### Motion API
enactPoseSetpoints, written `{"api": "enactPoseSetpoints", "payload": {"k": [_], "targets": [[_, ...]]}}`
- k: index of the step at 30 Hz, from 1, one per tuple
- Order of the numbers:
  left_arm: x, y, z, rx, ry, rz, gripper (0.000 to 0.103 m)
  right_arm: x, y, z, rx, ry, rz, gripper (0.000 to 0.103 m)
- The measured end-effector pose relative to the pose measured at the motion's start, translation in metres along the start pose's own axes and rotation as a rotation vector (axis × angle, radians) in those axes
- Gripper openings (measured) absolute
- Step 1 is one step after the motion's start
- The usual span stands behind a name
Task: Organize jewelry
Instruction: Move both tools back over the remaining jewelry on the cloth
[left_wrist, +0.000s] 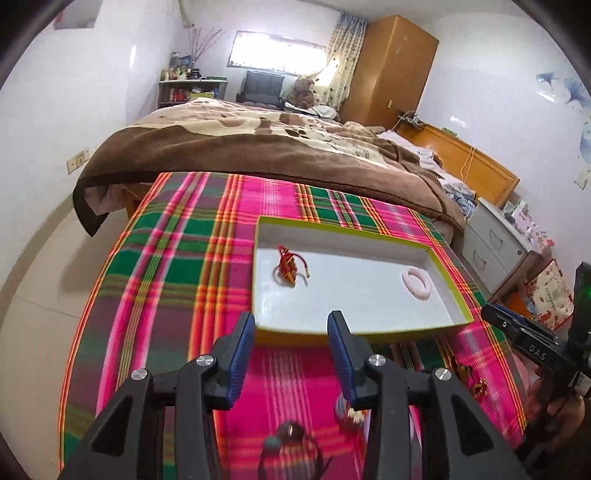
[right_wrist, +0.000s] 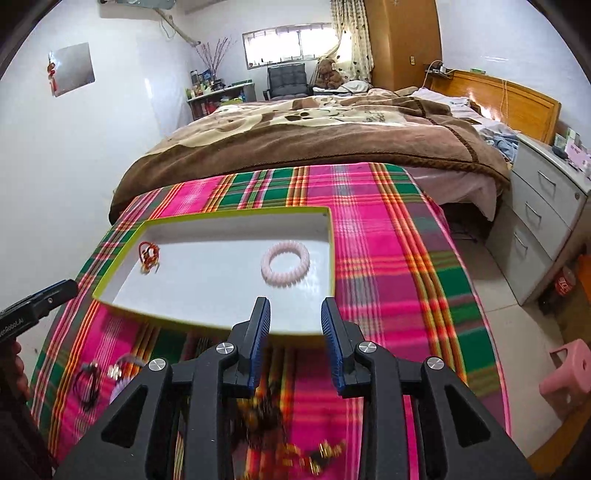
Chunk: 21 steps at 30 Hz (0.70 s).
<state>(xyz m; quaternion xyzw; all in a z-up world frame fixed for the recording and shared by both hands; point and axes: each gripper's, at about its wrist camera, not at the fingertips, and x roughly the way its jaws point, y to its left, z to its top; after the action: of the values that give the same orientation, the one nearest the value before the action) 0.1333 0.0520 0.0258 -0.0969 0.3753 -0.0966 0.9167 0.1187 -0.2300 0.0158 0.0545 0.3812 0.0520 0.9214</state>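
Both grippers open and empty above the plaid cloth, two bracelets in the tray.

We see the left gripper with its blue-padded jaws spread and nothing between them, hanging over the near rim of the white tray with the yellow-green edge. Our right gripper also stands with its jaws apart and bare, above the same rim. In the tray a red-and-gold cord bracelet lies toward the left end and a pale pink beaded bracelet toward the right, well apart. On the pink-and-green plaid cloth, in front of the tray, more jewelry lies loose: a dark beaded piece, blurred, and a red-and-gold cluster below the right gripper.
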Motion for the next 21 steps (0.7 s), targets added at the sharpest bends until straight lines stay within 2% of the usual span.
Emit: {"api": "enactPoseSetpoints", "payload": {"k": [7, 10, 13, 21], "targets": [[-0.028, 0.016, -0.032, -0.016, -0.018, -0.009, 0.044, -0.024, -0.012, -0.025, 0.032, -0.012, 0.001, 0.031], [-0.036, 0.025, -0.042, -0.056, -0.027, -0.040, 0.048, -0.032, -0.021, -0.036, 0.050, -0.017, 0.004, 0.050], [-0.042, 0.027, -0.051, -0.051, -0.029, -0.020, 0.048, -0.037, -0.025, -0.046, 0.068, -0.018, 0.006, 0.050], [-0.048, 0.027, -0.071, -0.059, -0.018, -0.067, 0.049, -0.030, -0.027, -0.075, 0.073, 0.043, -0.030, 0.050]]}}
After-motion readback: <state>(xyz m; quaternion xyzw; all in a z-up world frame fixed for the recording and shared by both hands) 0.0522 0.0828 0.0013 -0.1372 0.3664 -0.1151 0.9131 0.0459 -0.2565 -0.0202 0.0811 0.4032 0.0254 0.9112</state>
